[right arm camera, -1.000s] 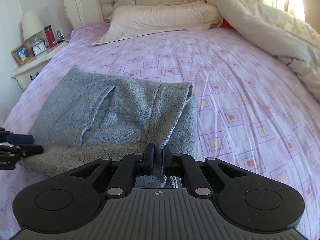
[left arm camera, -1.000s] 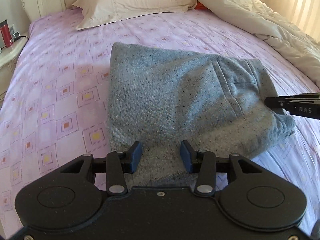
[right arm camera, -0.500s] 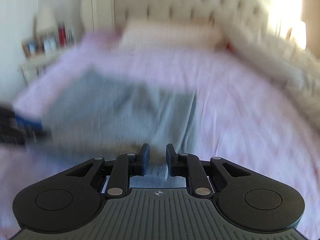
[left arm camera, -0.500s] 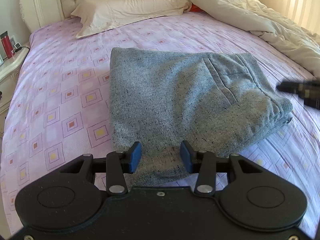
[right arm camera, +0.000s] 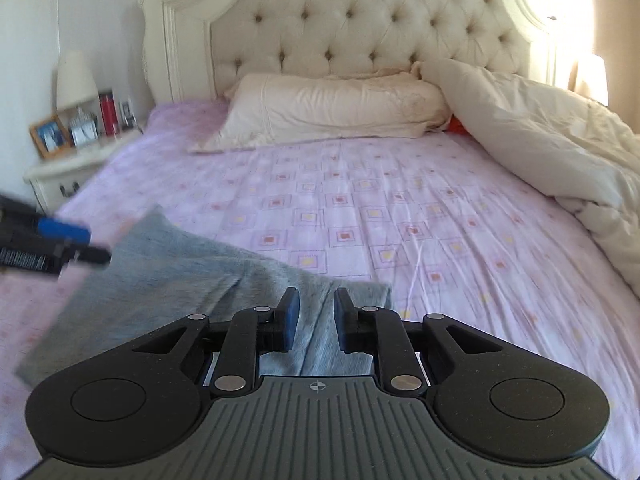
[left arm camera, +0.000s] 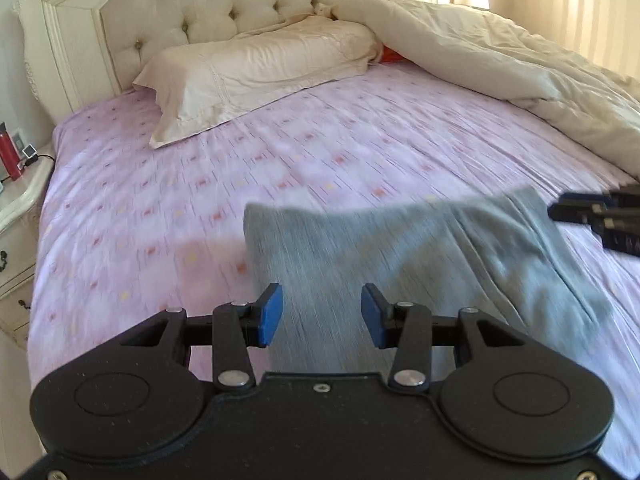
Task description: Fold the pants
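The grey speckled pants [left arm camera: 420, 248] lie folded into a compact stack on the pink patterned sheet [left arm camera: 280, 160], blurred by motion. My left gripper [left arm camera: 322, 300] hovers open above their near edge, nothing between its blue pads. In the right wrist view the pants [right arm camera: 180, 280] lie low and to the left, and my right gripper [right arm camera: 316, 300] stands open over their right end with a small gap and no cloth pinched. Each gripper shows in the other's view: the right gripper [left arm camera: 560, 212] at the far right edge, the left gripper [right arm camera: 80, 244] at the far left.
A cream pillow [left arm camera: 256, 76] lies against the tufted headboard [right arm camera: 360, 28]. A bunched cream duvet [left arm camera: 500, 72] covers the bed's right side. On the left, a white nightstand [right arm camera: 72, 164] holds a lamp, a photo frame, a clock and a red bottle [right arm camera: 107, 114].
The right gripper's jaws have parted and let go of the pants' edge. Both grippers have lifted and drawn back, so the pants sit lower in both views and the headboard has come in.
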Demonstrator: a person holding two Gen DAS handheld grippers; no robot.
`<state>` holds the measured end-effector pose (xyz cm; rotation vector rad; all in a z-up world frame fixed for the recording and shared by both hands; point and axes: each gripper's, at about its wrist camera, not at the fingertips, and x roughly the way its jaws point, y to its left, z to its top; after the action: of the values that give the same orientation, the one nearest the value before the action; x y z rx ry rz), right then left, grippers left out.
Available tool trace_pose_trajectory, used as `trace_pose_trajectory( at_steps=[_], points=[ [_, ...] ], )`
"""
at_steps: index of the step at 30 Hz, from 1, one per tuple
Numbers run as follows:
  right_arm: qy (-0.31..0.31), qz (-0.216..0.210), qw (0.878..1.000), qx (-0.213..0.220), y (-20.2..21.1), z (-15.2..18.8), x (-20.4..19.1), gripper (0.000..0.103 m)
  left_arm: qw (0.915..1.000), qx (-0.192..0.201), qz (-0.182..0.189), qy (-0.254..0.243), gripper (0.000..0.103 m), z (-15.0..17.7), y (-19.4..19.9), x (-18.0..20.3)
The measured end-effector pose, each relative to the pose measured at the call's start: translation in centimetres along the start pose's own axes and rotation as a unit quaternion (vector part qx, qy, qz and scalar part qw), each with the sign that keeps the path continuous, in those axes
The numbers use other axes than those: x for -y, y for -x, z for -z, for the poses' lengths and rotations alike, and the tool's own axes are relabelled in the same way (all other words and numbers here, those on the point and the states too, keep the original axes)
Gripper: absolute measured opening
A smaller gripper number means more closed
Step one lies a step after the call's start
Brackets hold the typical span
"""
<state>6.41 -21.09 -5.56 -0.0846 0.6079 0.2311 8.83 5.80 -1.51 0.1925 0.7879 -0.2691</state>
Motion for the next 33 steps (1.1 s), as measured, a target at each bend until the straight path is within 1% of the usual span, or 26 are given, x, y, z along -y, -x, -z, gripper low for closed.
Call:
trace_pose_trajectory(
  at_steps=[3, 6, 8, 9, 12, 14, 16, 17, 20, 21, 22, 24, 26, 28, 30, 31, 33],
  points=[
    [0.012, 0.006, 1.0, -0.025, -1.6, 0.2, -0.4, 0.019, 0.9997, -0.009, -0.017, 0.013, 0.052, -1.6, -3.4, -0.4],
    [0.023, 0.01, 0.999, -0.04, -2.5, 0.7, -0.7, 0.02, 0.9978, -0.051, -0.018, 0.038, 0.052, -2.3, -6.9, -1.1],
    [0.011, 0.012, 0.999, -0.043, -2.8, 1.1, -0.8, 0.023, 0.9958, -0.08, -0.017, 0.043, 0.055, -2.1, -9.1, -1.4],
    [0.001, 0.013, 0.999, -0.043, -2.9, 1.2, -0.7, 0.023, 0.9956, -0.084, -0.018, 0.039, 0.055, -1.9, -9.7, -1.3],
    [-0.008, 0.011, 0.999, -0.042, -2.9, 1.3, -0.5, 0.024, 0.997, -0.067, -0.038, 0.005, 0.055, -1.7, -10.4, 0.0],
    [-0.022, 0.001, 0.999, -0.041, -2.6, 1.3, 0.2, 0.024, 0.9969, -0.06, -0.049, -0.006, 0.055, -1.7, -10.5, 0.7],
    [-0.043, -0.013, 0.998, -0.035, -2.1, 1.2, 1.0, 0.026, 0.9971, -0.057, -0.05, -0.01, 0.055, -1.7, -10.2, 0.9],
    [-0.051, -0.018, 0.998, -0.033, -1.5, 1.2, 1.4, 0.027, 0.9974, -0.055, -0.045, -0.003, 0.055, -1.8, -10.0, 0.6],
    [-0.071, -0.019, 0.997, -0.03, -0.1, 1.6, 2.4, 0.03, 0.9974, -0.055, -0.024, 0.039, 0.055, -2.0, -8.5, -0.9],
    [-0.083, -0.026, 0.996, -0.035, 0.3, 1.8, 2.8, 0.032, 0.9965, -0.059, -0.022, 0.054, 0.055, -1.7, -7.6, -1.4],
    [-0.097, -0.034, 0.994, -0.044, 0.6, 2.1, 3.2, 0.038, 0.9955, -0.065, -0.021, 0.067, 0.055, -1.4, -7.0, -1.9],
    [-0.125, -0.047, 0.989, -0.069, 0.7, 2.7, 4.1, 0.042, 0.9933, -0.07, -0.013, 0.091, 0.056, -0.4, -5.5, -2.7],
    [-0.152, -0.054, 0.982, -0.095, 0.6, 3.5, 4.9, 0.046, 0.9917, -0.079, -0.001, 0.101, 0.057, 0.7, -4.3, -3.2],
    [-0.176, -0.056, 0.977, -0.103, 0.4, 4.1, 5.6, 0.055, 0.9897, -0.095, 0.009, 0.106, 0.059, 1.9, -3.7, -3.5],
    [-0.2, -0.06, 0.972, -0.11, 0.0, 4.5, 6.2, 0.06, 0.9867, -0.111, 0.024, 0.116, 0.061, 2.6, -3.7, -3.8],
    [-0.212, -0.064, 0.969, -0.112, -0.2, 4.7, 6.3, 0.062, 0.9851, -0.117, 0.032, 0.122, 0.064, 3.0, -3.7, -3.8],
    [-0.221, -0.068, 0.967, -0.105, -0.4, 4.7, 6.4, 0.063, 0.9829, -0.123, 0.041, 0.13, 0.067, 3.5, -4.0, -3.9]
  ],
)
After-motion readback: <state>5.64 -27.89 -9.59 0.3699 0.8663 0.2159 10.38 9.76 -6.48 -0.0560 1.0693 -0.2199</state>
